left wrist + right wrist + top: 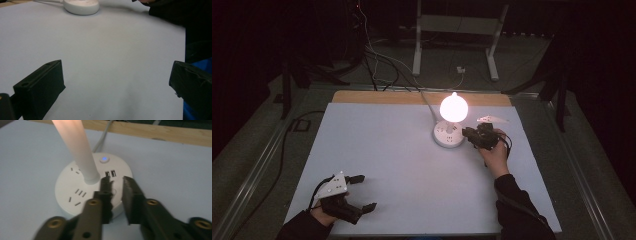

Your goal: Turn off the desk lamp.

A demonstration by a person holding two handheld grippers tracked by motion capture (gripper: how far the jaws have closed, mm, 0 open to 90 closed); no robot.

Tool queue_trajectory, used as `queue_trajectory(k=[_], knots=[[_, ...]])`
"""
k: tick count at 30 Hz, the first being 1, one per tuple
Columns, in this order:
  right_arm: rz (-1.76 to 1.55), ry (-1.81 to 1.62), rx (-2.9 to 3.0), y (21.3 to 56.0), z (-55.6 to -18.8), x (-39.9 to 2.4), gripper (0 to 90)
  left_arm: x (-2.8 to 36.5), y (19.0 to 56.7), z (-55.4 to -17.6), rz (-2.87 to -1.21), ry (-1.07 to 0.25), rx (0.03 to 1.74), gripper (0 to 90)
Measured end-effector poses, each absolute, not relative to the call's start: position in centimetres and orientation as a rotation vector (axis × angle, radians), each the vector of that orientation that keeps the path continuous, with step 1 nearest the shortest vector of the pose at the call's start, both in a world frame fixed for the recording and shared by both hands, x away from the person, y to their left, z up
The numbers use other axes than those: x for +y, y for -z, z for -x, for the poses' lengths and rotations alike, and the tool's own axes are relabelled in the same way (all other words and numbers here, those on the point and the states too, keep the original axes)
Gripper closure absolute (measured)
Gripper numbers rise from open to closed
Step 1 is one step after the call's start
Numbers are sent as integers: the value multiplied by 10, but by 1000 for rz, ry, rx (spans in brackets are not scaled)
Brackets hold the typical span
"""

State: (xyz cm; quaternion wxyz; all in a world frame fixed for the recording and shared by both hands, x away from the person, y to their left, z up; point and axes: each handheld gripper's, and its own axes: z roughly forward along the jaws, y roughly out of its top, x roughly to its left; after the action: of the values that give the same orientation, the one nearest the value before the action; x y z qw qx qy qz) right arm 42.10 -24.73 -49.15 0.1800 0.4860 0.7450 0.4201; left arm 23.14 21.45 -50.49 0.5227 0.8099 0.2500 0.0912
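Lamp [454,106] and its round white power strip [448,134] sit at about one o'clock from the middle of the counter [412,165], toward the far edge, with the cord running off the back so it stays clear of the working area. The lamp's glowing tube [75,147] rises from a socket in the top of the strip, lit, and a small blue light [104,159] shines on the button at the far side of the disc, beside two small ports [110,173].

Right tongs [468,133] come in from three o'clock of the strip, low and nearly level. In the right gripper view they [116,185] are drawn narrow, with only a slim gap between the tips, poised over the top of the disc just beside the foot of the tube. Nothing looks pinched between them; whether the tips touch the surface I cannot tell. A narrow setting suits poking at a small spot on the disc, I judge.

Left tongs [362,192] rest at seven o'clock, well apart from the strip, spread wide and empty, parked out of the way.
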Motion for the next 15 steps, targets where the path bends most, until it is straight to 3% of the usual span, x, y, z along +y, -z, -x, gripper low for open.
queue_trajectory(k=[2, 15], knots=[[-1375, -1163, 2115, 492, -422, -246, 896, 214, 505, -231, -1938, -217, 597, 4], [-1364, -1192, 2076, 492, -427, -238, 900, 215, 505, -232, -1938, -215, 601, 4]])
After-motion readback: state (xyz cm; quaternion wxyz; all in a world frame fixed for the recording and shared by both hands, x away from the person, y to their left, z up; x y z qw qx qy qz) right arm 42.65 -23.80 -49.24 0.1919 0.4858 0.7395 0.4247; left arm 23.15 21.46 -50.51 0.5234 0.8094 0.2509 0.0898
